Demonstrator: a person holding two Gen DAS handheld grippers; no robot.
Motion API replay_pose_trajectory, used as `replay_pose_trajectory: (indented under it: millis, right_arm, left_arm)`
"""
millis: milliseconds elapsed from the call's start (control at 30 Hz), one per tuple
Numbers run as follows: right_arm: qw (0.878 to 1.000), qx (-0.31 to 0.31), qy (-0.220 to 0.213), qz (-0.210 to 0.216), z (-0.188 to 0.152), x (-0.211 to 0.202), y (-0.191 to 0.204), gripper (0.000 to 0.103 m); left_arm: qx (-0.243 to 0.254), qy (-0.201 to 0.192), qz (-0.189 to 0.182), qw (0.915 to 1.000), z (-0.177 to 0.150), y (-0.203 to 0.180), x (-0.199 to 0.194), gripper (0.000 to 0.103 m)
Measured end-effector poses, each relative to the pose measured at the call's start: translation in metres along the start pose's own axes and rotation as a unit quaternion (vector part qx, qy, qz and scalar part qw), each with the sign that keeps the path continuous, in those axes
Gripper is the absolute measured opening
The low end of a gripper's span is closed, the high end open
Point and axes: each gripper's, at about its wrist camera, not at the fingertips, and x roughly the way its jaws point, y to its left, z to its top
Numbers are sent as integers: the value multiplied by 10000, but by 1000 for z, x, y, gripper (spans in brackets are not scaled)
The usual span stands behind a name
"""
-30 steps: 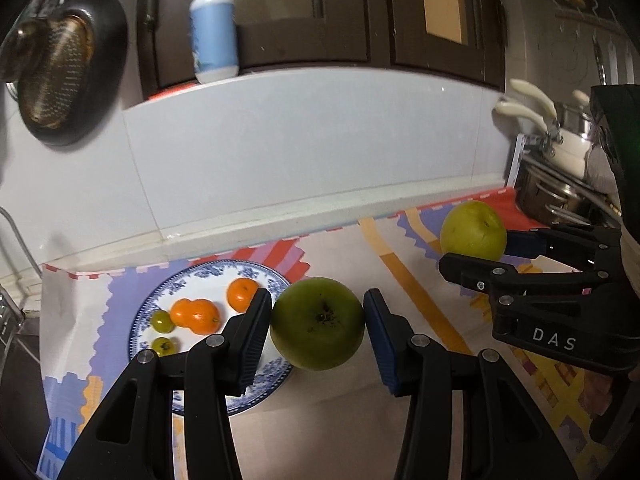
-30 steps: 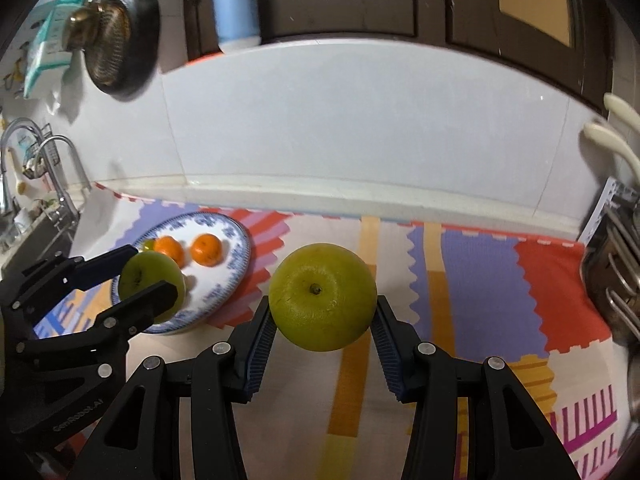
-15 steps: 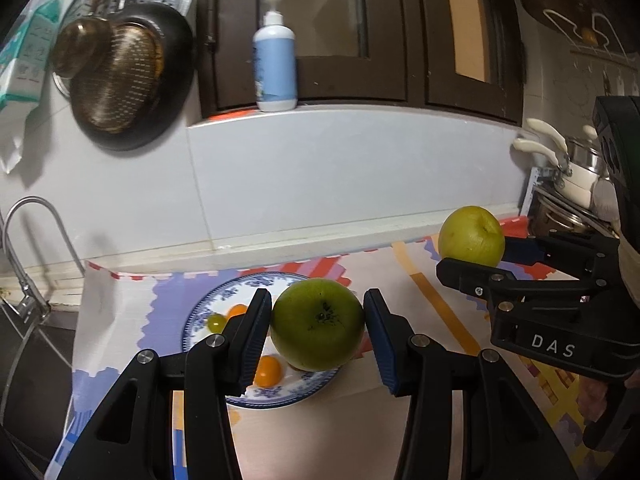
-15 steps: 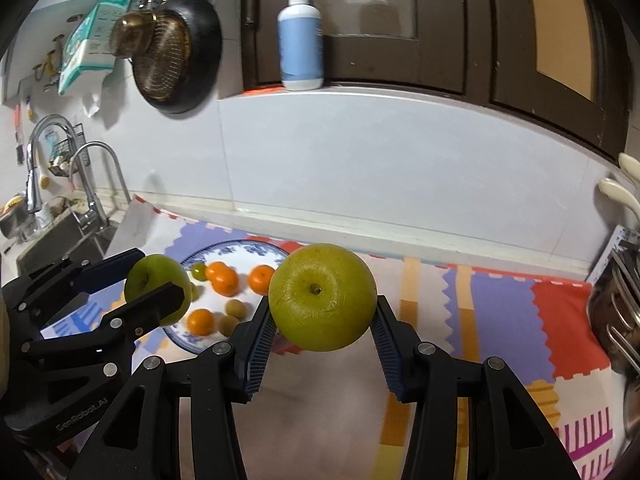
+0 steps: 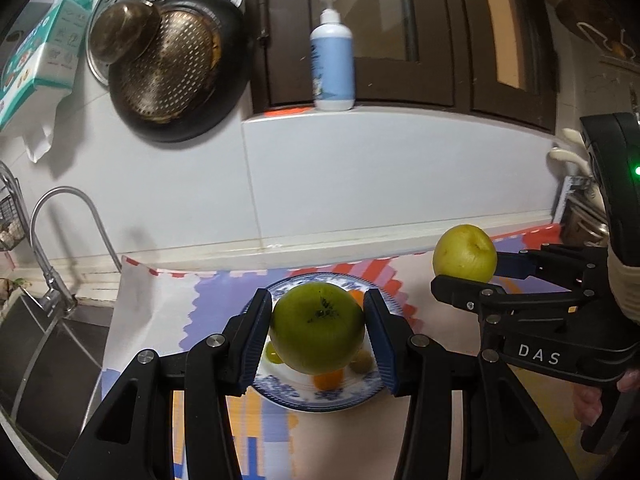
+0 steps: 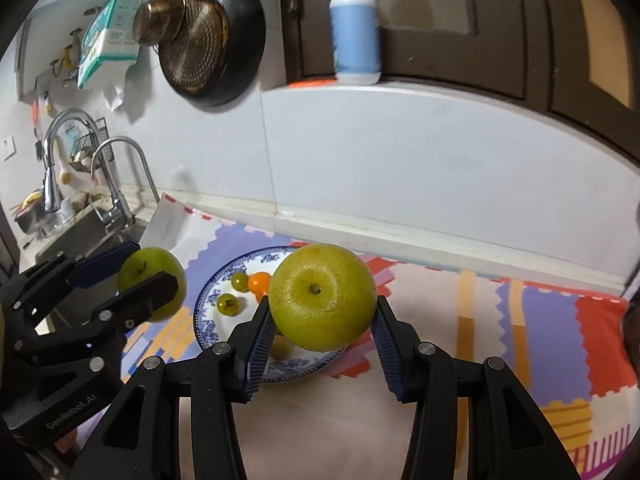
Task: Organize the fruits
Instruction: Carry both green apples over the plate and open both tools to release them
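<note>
The left gripper [image 5: 318, 334] clamps a green apple [image 5: 317, 328], calyx toward camera, above the blue-patterned plate [image 5: 320, 398]. At 3 o'clock, the right gripper [image 6: 322, 338] clamps a yellow-green apple [image 6: 322, 296], stem facing camera. Only the right view shows 2 small green tomatoes [image 6: 228, 304].

The blue-patterned plate [image 6: 206, 320] looks like glossy glazed ceramic, and the curved faucet [image 6: 120, 168] is shiny metal. The green apple [image 5: 318, 328] has smooth, faintly glossy skin; the yellow-green apple [image 6: 322, 296] looks matt and finely pitted. The wall tiles [image 5: 360, 184] are smooth and pale.
</note>
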Motion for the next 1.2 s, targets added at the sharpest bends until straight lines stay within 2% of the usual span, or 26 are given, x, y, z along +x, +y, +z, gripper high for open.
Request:
replay_pose_trajectory:
  millis: [200,433,700,733,800,1000,1100,1167,1200]
  right_arm:
    - [9996,-60,272,101,4,39,6,48]
    - [9974,-209,680,74,1,85,8,48]
    - [9936,-111,1125,71,-9,125,1,48]
    - [9931,-86,1167,79,-10,128,0,48]
    - [9923,-42,1234,107,-13,135,-3,48]
    - [9912,4,1315,120,-18,145,-4,49]
    - [9911,23,1321,175,-18,145,-3,49]
    - [9914,-38,1300,154,-18,144,-1,51]
    - [9925,-89,1211,140,-16,140,1,54]
  left_arm:
    - [-44,198,77,9998,-6,18,26,47]
    - [15,585,-76,9983,-15,27,68,47]
    - [-67,1104,-265,9935,-30,27,111,46]
    - [-41,1144,-283,9930,-31,26,113,46]
    - [6,1134,-294,9931,-32,24,115,34]
    - [105,1092,-303,9935,-26,22,118,32]
    - [52,1067,-179,9941,-25,26,113,39]
    - [-37,1035,-56,9946,-25,30,108,48]
    - [-77,1016,-4,9948,-25,31,104,48]
